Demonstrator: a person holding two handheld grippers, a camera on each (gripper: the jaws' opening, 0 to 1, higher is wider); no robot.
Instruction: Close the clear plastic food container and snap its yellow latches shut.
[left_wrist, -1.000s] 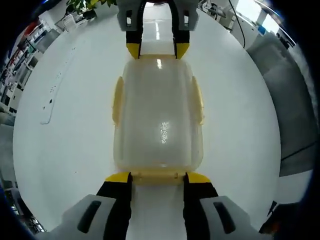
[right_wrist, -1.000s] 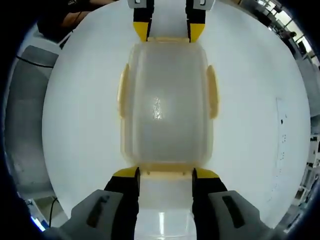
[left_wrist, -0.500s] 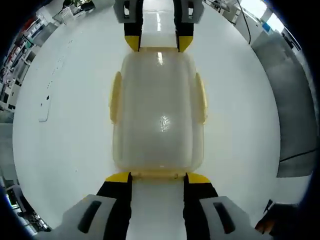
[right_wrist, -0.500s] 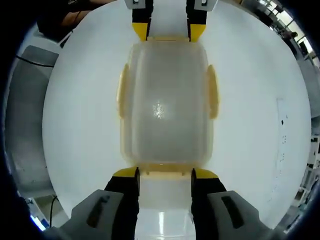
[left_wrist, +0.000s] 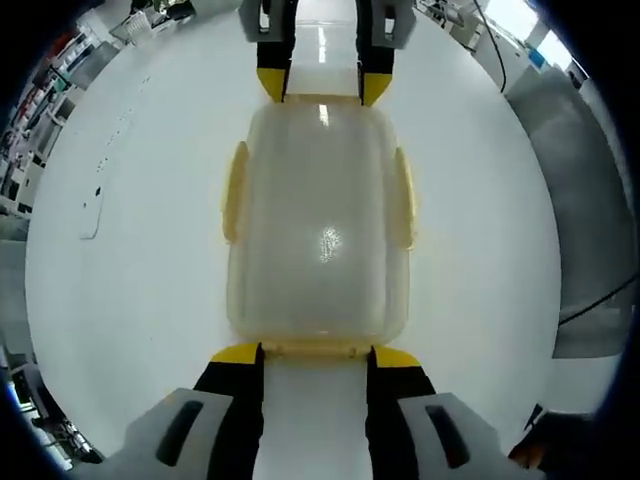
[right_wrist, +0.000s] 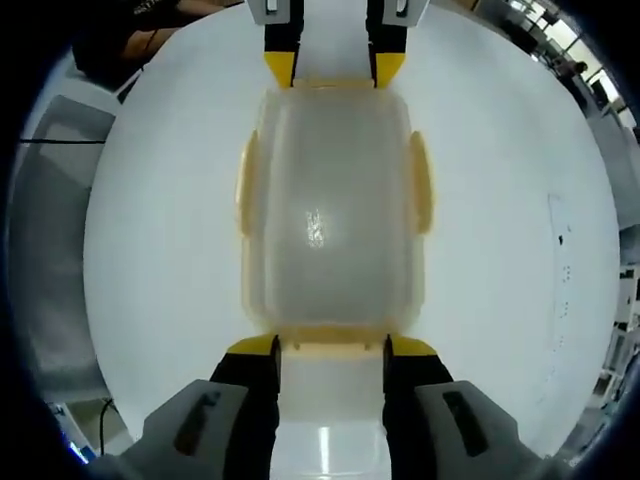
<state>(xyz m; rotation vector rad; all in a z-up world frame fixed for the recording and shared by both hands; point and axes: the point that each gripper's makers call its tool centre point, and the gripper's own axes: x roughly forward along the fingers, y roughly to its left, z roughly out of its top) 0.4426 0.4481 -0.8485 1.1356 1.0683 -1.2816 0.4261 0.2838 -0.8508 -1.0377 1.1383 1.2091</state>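
The clear plastic container (left_wrist: 318, 220) lies on the white table (left_wrist: 130, 300) with its lid on. Yellow side latches (left_wrist: 233, 193) (left_wrist: 403, 198) sit flat along its long sides. My left gripper (left_wrist: 316, 355) is open, its yellow fingertips (left_wrist: 237, 353) at the near short end, either side of that end's latch (left_wrist: 316, 348). My right gripper (left_wrist: 323, 86) faces it at the far end. In the right gripper view the container (right_wrist: 328, 210) lies the same way: the right gripper (right_wrist: 331, 346) is open at the near end latch (right_wrist: 330, 338), and the left gripper (right_wrist: 334, 68) is opposite.
A flat white strip (left_wrist: 92, 212) lies on the table to the left, also seen as a strip (right_wrist: 560, 240) at the right. Grey furniture (left_wrist: 585, 200) stands beyond the table edge. Shelving (left_wrist: 40, 90) lines the far left. A person in dark clothes (right_wrist: 130, 30) is at the table's far side.
The left gripper view has shifted slightly, so the opposite gripper sits higher in it. The container and both grippers keep their places at its two ends.
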